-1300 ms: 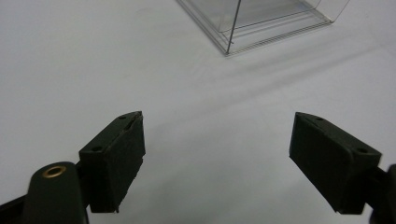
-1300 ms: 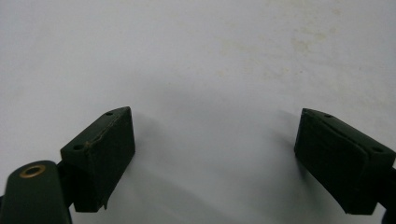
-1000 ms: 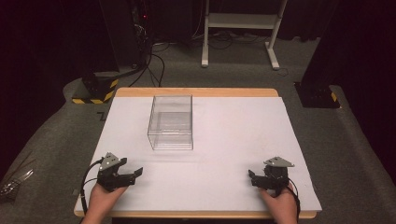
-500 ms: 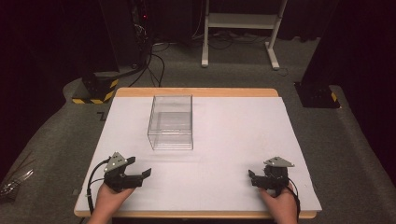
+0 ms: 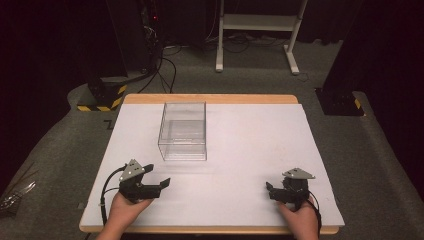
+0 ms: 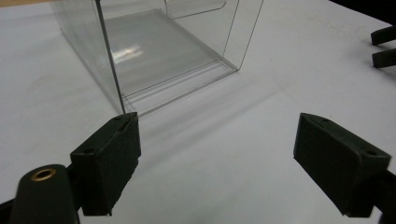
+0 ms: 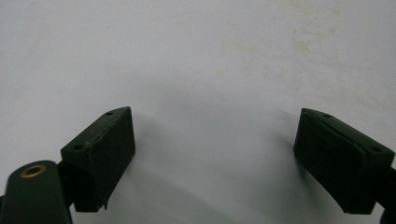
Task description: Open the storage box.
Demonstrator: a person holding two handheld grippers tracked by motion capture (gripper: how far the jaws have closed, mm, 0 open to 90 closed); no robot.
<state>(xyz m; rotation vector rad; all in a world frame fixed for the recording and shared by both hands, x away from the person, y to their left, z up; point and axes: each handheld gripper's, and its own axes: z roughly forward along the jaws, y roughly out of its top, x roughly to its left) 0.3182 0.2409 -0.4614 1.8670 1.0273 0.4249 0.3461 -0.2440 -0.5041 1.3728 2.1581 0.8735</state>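
Clear box: a see-through plastic box stands upright on the white table top, in the left half, toward the far edge; nothing can be made out inside it.
Box relative to left gripper: the left gripper sits at the near left of the table, its 2 jaws pointing right and slightly away from the person; the box lies ahead of it, near but apart, with bare table between.
Box relative to right gripper: the right gripper rests at the near right of the table, well apart from the box, jaws pointing left.
Left gripper state: jaws spread wide, nothing between them.
Right gripper state: jaws spread wide, nothing between them, only white surface beneath.
Hands: the left hand and right hand come in from the near edge, each gripping its tool.
Left gripper view: the near corner edge of the box rises just above the left jaw pad; the clear floor and walls run back from there, and 2 dark jaw tips of the other gripper show at the upper right edge.
Right gripper view: the 2 black pads stand far apart over plain table top with faint yellowish marks.
High view extra: the wooden rim at the far side of the table, a grey floor, a white stand and black-and-yellow striped feet beyond it.
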